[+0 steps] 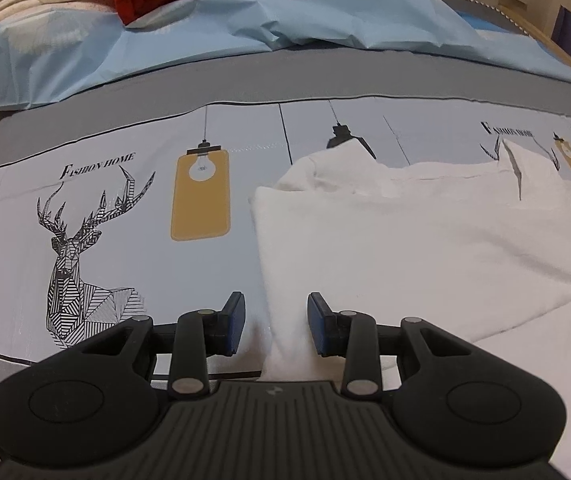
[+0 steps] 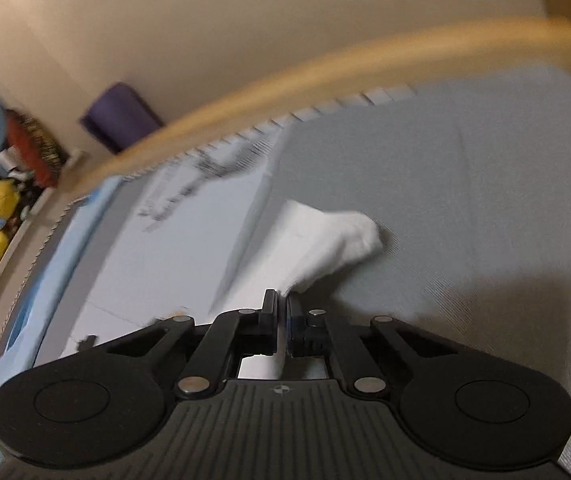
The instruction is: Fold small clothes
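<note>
1. While the white garment (image 1: pixel 425 248) lay flat on the bed (image 1: pixel 125 216), the right tongs (image 2: pixel 281 306) pinched its edge
2. Left tongs (image 1: pixel 275 320) stood released astride a corner; soft, light cloth, best gripped at corners

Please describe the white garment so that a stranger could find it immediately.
On the grey bedsheet printed with a deer, look right of the yellow lamp print. The white garment lies there, the only plain white cloth.

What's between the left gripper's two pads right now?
In the left wrist view, the left gripper stands open, and a corner of the white garment runs up between its pads, over the printed bedsheet.
</note>
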A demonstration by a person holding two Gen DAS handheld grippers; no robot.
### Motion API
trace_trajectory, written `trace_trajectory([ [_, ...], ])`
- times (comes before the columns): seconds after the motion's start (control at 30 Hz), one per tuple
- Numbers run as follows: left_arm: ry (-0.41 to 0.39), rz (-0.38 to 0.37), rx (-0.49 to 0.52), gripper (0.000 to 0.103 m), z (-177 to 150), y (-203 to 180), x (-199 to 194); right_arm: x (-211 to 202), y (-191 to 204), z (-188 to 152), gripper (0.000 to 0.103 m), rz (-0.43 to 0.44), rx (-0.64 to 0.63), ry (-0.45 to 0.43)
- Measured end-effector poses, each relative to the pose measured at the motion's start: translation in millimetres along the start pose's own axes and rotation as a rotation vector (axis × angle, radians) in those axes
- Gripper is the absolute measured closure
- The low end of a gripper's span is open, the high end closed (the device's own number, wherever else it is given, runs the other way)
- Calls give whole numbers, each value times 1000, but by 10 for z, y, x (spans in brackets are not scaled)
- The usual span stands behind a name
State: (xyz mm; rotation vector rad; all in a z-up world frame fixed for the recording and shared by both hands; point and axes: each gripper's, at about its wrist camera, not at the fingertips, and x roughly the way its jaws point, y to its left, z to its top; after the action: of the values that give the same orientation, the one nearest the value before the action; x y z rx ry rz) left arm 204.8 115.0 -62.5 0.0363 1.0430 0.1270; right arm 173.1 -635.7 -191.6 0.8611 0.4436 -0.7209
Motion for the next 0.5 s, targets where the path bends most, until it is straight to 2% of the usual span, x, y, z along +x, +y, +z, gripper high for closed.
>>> trace_trajectory([
  [0.07, 2, 1, -16, 64, 13, 41, -10, -140, 314, -17, 100, 49, -98, -42],
  [0.13, 4, 2, -32, 64, 21, 79, -32, -298, 693, -123, 100, 138, -212, -59],
  [0.33, 6, -9, -59, 64, 10, 137, -105, -813, 1759, -845, 100, 411, -422, 58],
  [0.5, 17, -23, -67, 64, -20, 171, -133, -1196, 2351, -1333, 100, 511, -537, 166],
])
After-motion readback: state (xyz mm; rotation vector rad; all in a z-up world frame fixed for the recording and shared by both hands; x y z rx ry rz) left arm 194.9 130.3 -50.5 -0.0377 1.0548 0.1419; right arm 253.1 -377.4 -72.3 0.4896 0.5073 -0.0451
